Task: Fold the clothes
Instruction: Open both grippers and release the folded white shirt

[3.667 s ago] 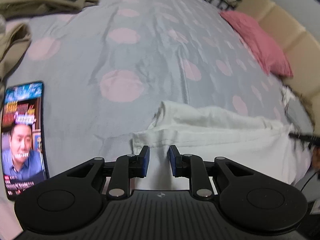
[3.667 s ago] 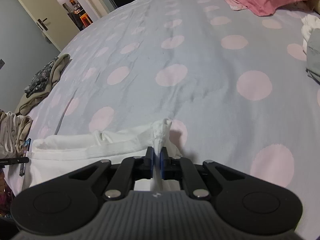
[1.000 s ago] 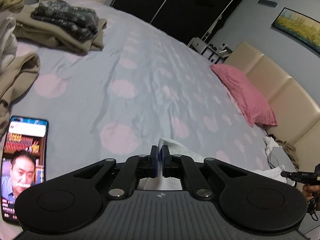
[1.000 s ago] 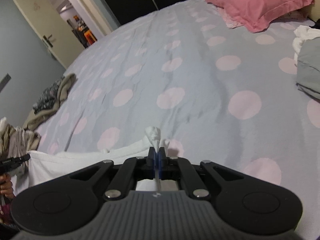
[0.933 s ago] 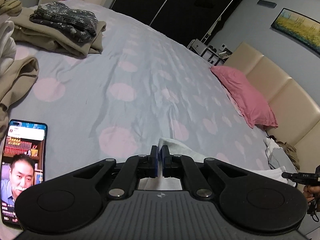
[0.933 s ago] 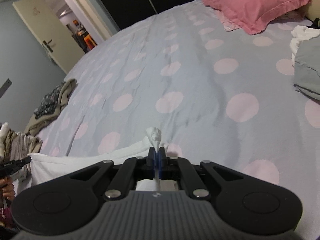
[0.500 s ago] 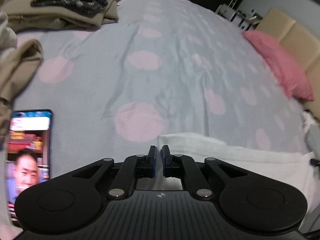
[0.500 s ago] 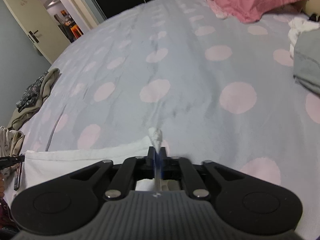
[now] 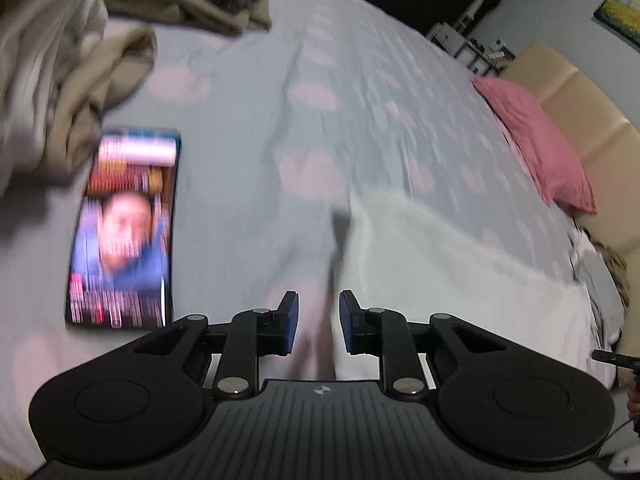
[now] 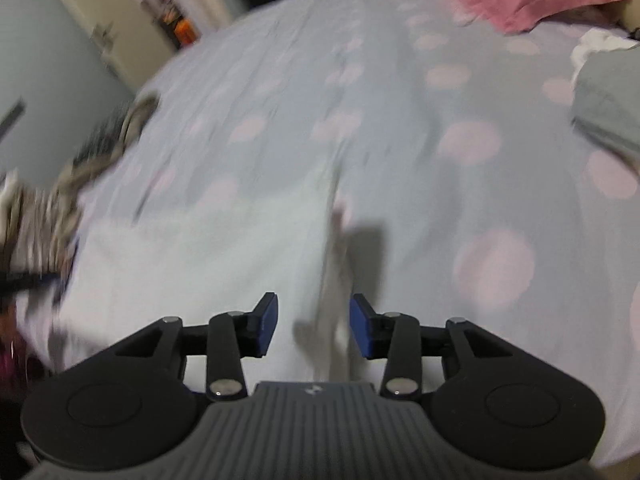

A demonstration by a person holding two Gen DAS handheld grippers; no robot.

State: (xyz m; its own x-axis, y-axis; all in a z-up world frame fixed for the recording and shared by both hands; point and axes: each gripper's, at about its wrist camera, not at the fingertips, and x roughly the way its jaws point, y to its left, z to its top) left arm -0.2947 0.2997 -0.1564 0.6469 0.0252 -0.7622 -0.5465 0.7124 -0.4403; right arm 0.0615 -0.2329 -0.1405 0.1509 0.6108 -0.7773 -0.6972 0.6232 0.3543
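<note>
A white garment (image 9: 452,268) lies folded flat on the dotted grey bedsheet (image 9: 328,92). My left gripper (image 9: 319,322) hangs just above the garment's left edge; its jaws are opening, and the pads press on nothing. In the right wrist view the same white garment (image 10: 200,268) spreads to the left. My right gripper (image 10: 313,322) is over the garment's right edge with its jaws opening. A loose strip of white cloth shows in the gap, and the pads stand apart from it. Both views are blurred by motion.
A lit phone (image 9: 124,232) lies on the sheet left of the garment. Beige and dark clothes (image 9: 72,48) are piled at the far left. A pink pillow (image 9: 536,140) rests by the headboard. A grey folded item (image 10: 608,108) sits at the right edge. A doorway (image 10: 160,4) opens behind the bed.
Both grippers have let go of the white garment's corners and their jaws have parted. The garment's lifted edge now lies flat, and both grippers have pulled back toward me.
</note>
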